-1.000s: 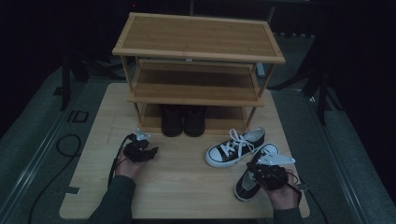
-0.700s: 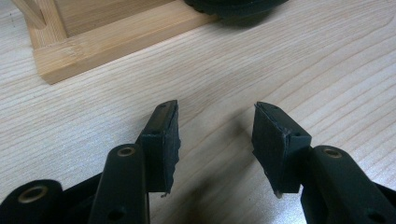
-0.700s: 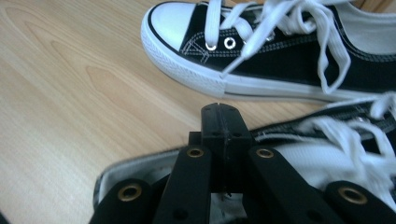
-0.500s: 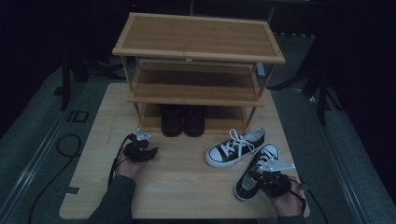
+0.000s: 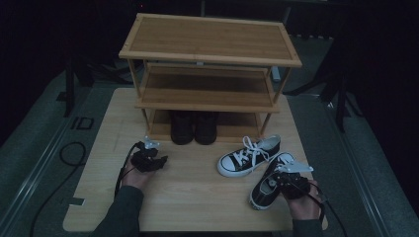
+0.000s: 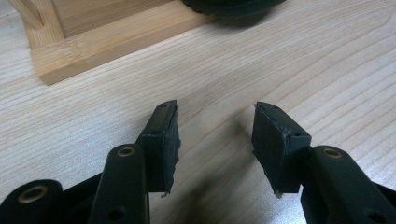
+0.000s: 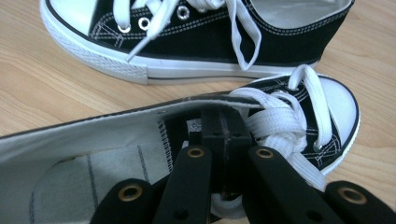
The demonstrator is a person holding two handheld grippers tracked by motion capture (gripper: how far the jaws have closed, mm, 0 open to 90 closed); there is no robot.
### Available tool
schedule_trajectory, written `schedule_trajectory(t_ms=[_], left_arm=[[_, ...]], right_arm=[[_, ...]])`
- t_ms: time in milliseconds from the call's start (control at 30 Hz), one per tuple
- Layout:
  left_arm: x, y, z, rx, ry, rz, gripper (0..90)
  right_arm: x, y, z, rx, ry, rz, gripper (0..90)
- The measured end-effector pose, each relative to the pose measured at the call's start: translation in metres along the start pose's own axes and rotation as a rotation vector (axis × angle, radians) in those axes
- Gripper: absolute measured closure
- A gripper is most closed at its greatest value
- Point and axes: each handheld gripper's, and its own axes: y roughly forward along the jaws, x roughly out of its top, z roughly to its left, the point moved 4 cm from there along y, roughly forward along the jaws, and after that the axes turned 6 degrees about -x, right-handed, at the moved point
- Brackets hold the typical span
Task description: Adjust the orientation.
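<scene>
A black low-top sneaker with white laces (image 5: pixel 267 190) lies on the wooden table at the front right. My right gripper (image 5: pixel 282 176) is shut on it, the jaws pinched together on the tongue by the laces (image 7: pixel 224 126); its white toe cap (image 7: pixel 336 102) points away from me. Its twin sneaker (image 5: pixel 249 158) (image 7: pixel 210 46) lies just beyond, on its sole. My left gripper (image 5: pixel 159 161) rests low over bare table at the front left. Its jaws (image 6: pixel 215 126) stand open with nothing between them.
A three-tier bamboo shoe rack (image 5: pixel 207 44) stands at the back of the table (image 5: pixel 197 207). A pair of black boots (image 5: pixel 192 128) sits on its bottom level, close to the left gripper; the rack's base (image 6: pixel 116 42) is just ahead of it. A cable (image 5: pixel 69 153) loops off the left edge.
Almost nothing: the right hand has shifted slightly while gripping the sneaker. The left gripper has kept still.
</scene>
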Motion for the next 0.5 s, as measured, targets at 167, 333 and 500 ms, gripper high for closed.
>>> schedule_trajectory(t_ms=[167,333,500], left_arm=[[-0.0001,-0.0001,0.0000,-0.001,0.001,0.000,51.4],[-0.0001,-0.0002,-0.0003,-0.002,0.002,0.001,51.4],[-0.0002,-0.0002,-0.0003,-0.003,0.002,0.001,51.5]], right_arm=[[-0.0057,0.0008,-0.0042,-0.011,0.010,0.005,90.0],[-0.0011,-0.0005,-0.0080,-0.067,-0.004,0.011,90.0],[-0.0018,-0.0019,-0.0098,-0.133,-0.021,0.016,90.0]])
